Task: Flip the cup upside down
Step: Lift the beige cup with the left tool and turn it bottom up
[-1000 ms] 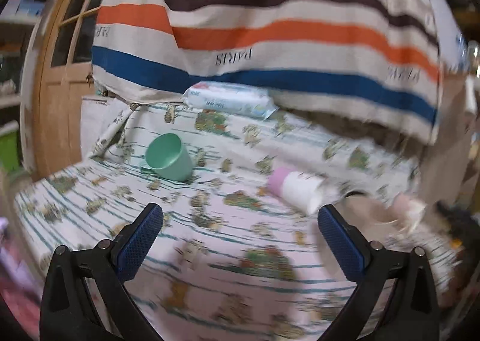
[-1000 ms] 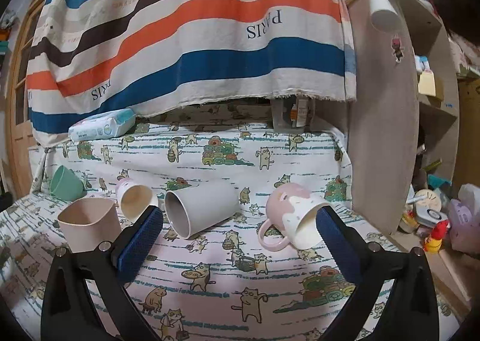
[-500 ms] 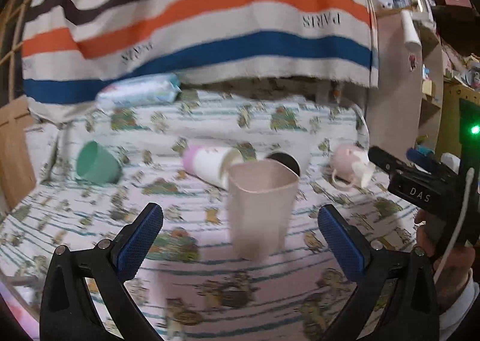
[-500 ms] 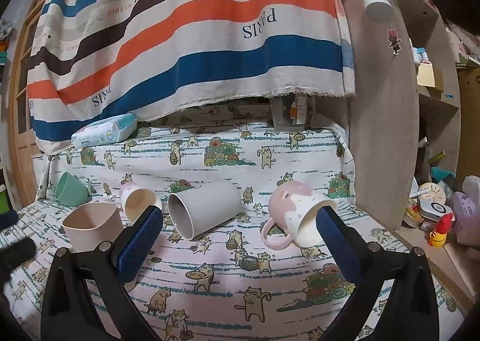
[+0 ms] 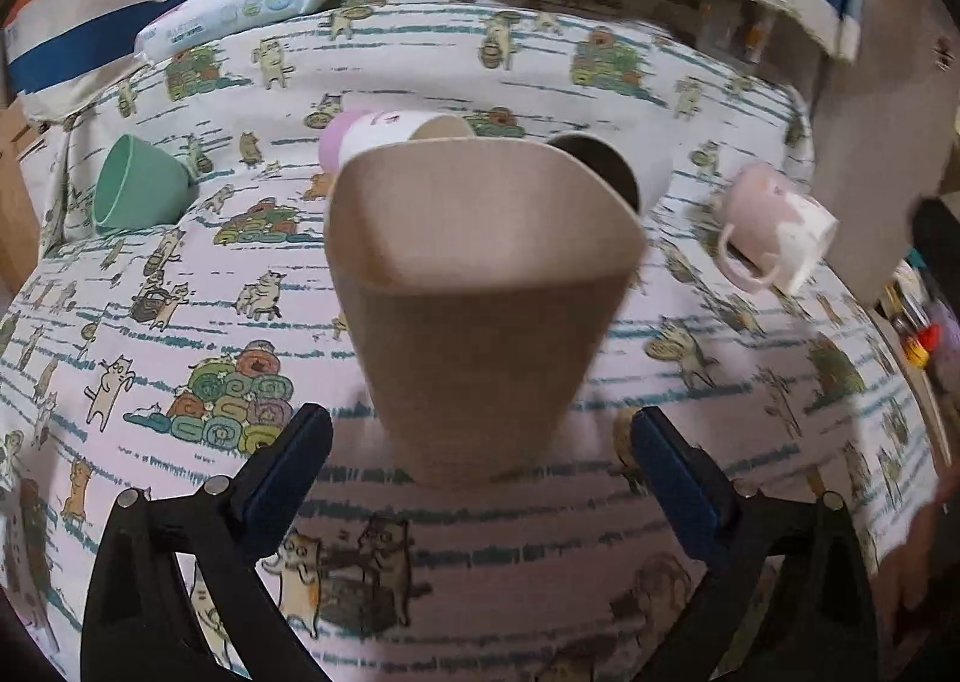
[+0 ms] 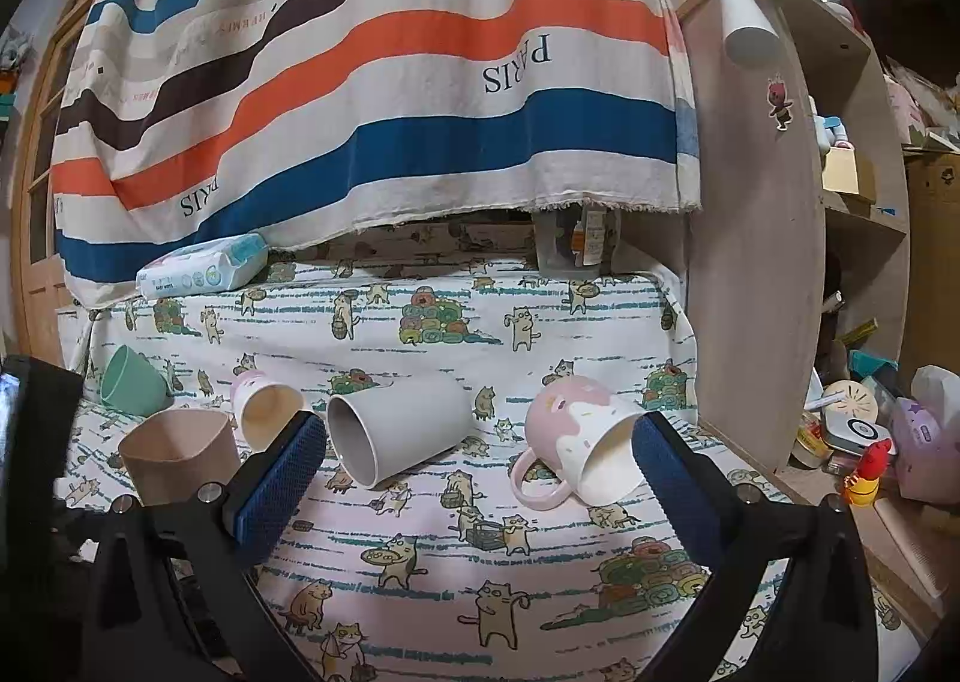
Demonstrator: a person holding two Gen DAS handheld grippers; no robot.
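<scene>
A beige square cup [image 5: 480, 292] stands upright, mouth up, on the cat-print cloth [image 5: 150, 274]. My left gripper [image 5: 480, 445] is open, its blue pads either side of the cup's base without touching it. The cup also shows at the left of the right wrist view [image 6: 180, 457]. My right gripper [image 6: 480, 457] is open and empty, held above the cloth in front of a grey cup [image 6: 399, 427] lying on its side and a pink-and-white mug [image 6: 579, 454] also on its side.
A green cup [image 5: 138, 184] and a pink-bottomed white cup [image 5: 384, 132] lie on their sides behind the beige one. A wipes pack [image 6: 201, 268] sits at the back under a striped hanging cloth [image 6: 372, 81]. A wooden shelf panel [image 6: 756, 262] bounds the right side.
My left gripper has swung right from the green cup and closed in low on the beige cup, which now fills its view. The right gripper has hardly moved.
</scene>
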